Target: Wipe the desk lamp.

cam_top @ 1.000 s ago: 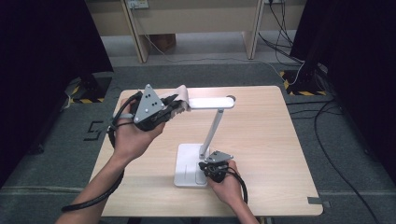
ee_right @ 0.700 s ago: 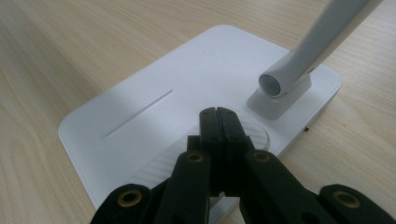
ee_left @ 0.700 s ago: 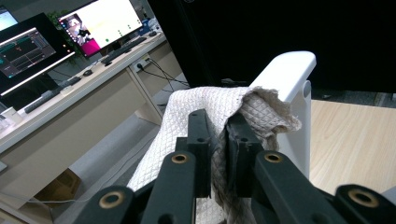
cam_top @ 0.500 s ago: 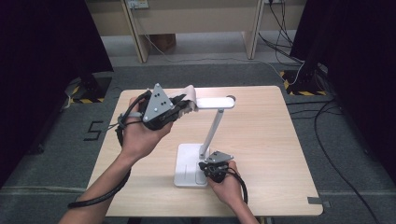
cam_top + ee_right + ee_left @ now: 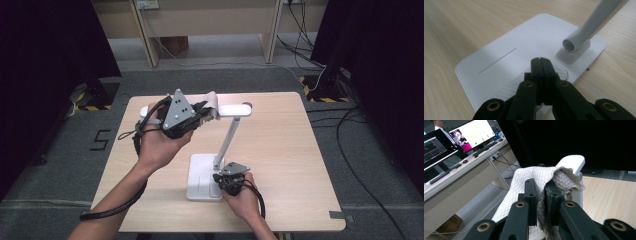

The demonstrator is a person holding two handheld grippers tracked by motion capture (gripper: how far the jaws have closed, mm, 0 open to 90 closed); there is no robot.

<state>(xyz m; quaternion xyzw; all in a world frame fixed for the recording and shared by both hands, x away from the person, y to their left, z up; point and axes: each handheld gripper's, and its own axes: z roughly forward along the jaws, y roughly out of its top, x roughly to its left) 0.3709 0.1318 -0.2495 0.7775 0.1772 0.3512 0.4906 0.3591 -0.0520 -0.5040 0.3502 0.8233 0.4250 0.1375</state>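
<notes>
A white desk lamp stands on the wooden table point(image 5: 280, 150), with its flat base point(image 5: 200, 172), slanted arm point(image 5: 227, 140) and long head point(image 5: 237, 110). My left gripper point(image 5: 207, 112) is shut on a beige quilted cloth point(image 5: 212, 99) that lies over the left part of the head. Seen from the left gripper view, the cloth point(image 5: 524, 182) is pinched between the jaws of the left gripper point(image 5: 541, 192), in front of the head's rounded end point(image 5: 572, 161). My right gripper point(image 5: 222, 179) is shut with nothing in it. Its tips point(image 5: 541, 61) rest on the base point(image 5: 524, 37) beside the arm's foot point(image 5: 574, 45).
Grey carpet surrounds the table, with cables point(image 5: 350, 125) at the right and a floor mark point(image 5: 100, 140) at the left. Wooden desk legs point(image 5: 150, 35) stand beyond. Monitors point(image 5: 474, 135) on a long desk appear in the left gripper view.
My left gripper has slid a little to the right along the lamp head, carrying the cloth with it. The right gripper has stayed on the base.
</notes>
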